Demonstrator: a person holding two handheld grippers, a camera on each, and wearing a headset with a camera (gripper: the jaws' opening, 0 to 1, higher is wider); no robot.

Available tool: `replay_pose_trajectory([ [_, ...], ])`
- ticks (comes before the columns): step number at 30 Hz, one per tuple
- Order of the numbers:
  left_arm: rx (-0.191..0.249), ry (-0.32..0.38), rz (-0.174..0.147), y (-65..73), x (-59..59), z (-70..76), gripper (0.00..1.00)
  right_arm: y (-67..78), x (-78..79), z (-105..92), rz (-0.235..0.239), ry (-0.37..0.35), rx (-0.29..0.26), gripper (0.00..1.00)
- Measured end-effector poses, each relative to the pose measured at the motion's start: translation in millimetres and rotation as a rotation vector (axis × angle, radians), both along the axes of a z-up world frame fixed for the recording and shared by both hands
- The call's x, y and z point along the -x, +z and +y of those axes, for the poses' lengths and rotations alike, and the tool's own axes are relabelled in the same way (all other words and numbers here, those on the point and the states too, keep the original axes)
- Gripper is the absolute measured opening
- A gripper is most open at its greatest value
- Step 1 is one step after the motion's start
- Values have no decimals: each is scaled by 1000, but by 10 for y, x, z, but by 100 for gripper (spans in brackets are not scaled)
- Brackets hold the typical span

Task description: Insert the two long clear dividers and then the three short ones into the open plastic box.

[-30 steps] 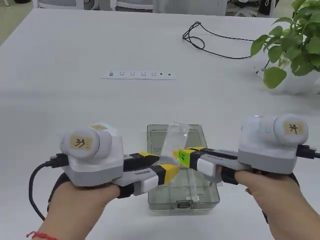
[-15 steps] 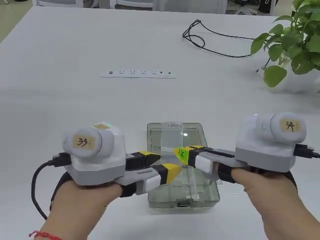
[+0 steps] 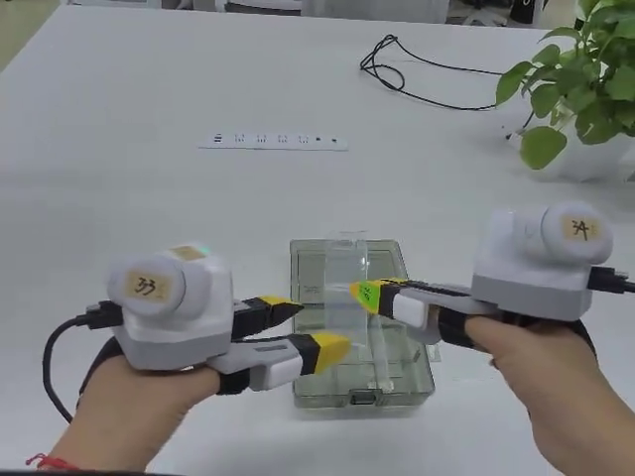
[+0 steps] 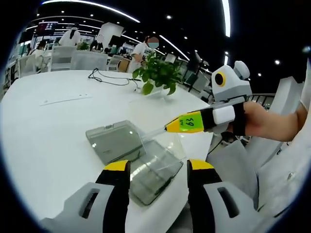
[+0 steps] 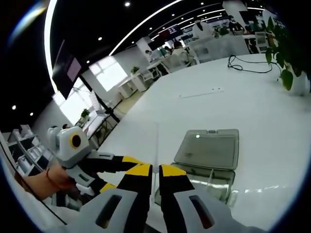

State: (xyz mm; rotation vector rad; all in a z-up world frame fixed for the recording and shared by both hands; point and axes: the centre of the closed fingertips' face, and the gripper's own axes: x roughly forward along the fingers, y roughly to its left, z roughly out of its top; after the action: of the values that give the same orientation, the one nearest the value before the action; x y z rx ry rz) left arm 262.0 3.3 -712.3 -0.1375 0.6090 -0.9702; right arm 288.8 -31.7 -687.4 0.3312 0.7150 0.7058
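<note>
Divider: a clear thin plastic divider (image 3: pixel 345 268) stands upright on its edge over the far part of the box. In the right gripper view it is seen edge-on, as a fine pale line rising from between the jaws (image 5: pixel 156 138).
Right tool: the right tool (image 3: pixel 365 294) has its yellow-green tips pressed together on the divider's near edge. It reaches in from the right.
Left tool: the left tool (image 3: pixel 310 323) has its yellow-tipped jaws spread apart with nothing between them. It sits at the box's left side, near the divider but clear of it.
Box: a smoky grey see-through plastic box (image 3: pixel 422 382) lies on the desk between the two tools. It is rectangular with rounded corners. Its flat hinged lid (image 4: pixel 112 141) lies open beside the base.
Inside the box: a further clear strip (image 3: pixel 381 352) runs lengthwise in the base. How it is seated cannot be told.
Desk: a wide, plain white desk (image 3: pixel 149 198) carries everything.
Far on the desk: a narrow white strip with small dark marks (image 3: pixel 276 141) lies well beyond the box. A looped black cable (image 3: pixel 427 79) lies further back to the right.
Desk's right edge: a green leafy plant in a white pot (image 3: pixel 575 89) stands there.
Room: an open office with a dark ceiling and long bright light strips (image 5: pixel 146 22). More white desks and pale chairs (image 4: pixel 63 56) stand behind, with people among them in the distance.
</note>
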Motion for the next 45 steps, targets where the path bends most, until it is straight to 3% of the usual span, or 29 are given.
replay_pose_trajectory([
  [8,-40,-47,-43,-112,24,151,60,-8,-73,-57,26,-15,16,7],
  [13,-64,-80,-50,-202,57,211,68,10,-81,-18,53,-12,24,7],
  [16,-72,-100,-70,-217,74,225,76,12,-89,7,63,-11,34,7],
  [19,-75,-134,-120,-212,94,231,82,-7,-87,27,80,-9,55,7],
  [20,-78,-137,-113,-226,107,235,85,-13,-87,34,86,-7,65,7],
  [21,-81,-152,-129,-234,121,237,88,-16,-87,35,90,-8,68,7],
  [23,-92,-172,-152,-245,134,244,91,-67,-57,1,165,-36,90,7],
  [25,-93,-184,-158,-256,147,250,93,-71,-83,0,173,-47,94,7],
  [28,-94,-202,-174,-282,152,256,100,-146,-49,-32,261,-77,135,7],
  [35,-105,-251,-198,-342,167,281,100,-291,-44,-57,352,-98,195,7],
  [45,-92,-280,-198,-387,169,290,100,-614,-47,-119,470,-123,235,6],
])
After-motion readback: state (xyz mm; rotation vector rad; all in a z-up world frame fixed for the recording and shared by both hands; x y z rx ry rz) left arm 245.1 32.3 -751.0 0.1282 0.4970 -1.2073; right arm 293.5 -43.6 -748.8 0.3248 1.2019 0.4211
